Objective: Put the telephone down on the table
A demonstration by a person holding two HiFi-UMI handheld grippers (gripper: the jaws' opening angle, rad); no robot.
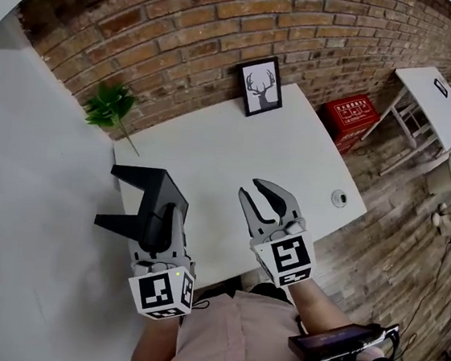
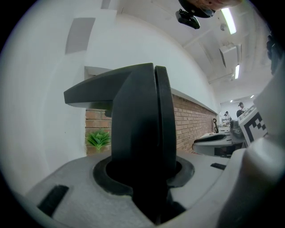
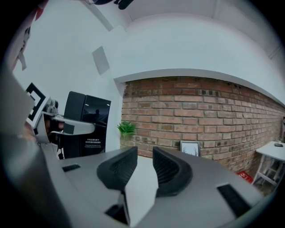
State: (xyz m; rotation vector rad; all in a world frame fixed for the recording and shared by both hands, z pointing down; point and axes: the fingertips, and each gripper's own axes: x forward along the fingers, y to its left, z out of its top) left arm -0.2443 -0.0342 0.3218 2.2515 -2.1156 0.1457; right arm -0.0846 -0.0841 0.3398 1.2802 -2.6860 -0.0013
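Note:
A black angular telephone (image 1: 144, 200) is held off the near left corner of the white table (image 1: 213, 146), with my left gripper (image 1: 168, 224) shut on it. In the left gripper view the telephone (image 2: 138, 124) stands upright and fills the gap between the jaws of the left gripper (image 2: 144, 178). My right gripper (image 1: 250, 188) hovers over the table's near edge, to the right of the telephone. Its jaws stand slightly apart with nothing between them, as the right gripper view shows for the right gripper (image 3: 144, 156). The telephone (image 3: 73, 128) also appears at that view's left.
A framed deer picture (image 1: 260, 87) leans on the brick wall at the table's far edge. A green plant (image 1: 111, 106) stands at the far left corner. A small round fitting (image 1: 338, 198) sits near the right edge. A red crate (image 1: 350, 115) and a white folding table (image 1: 429, 98) stand to the right.

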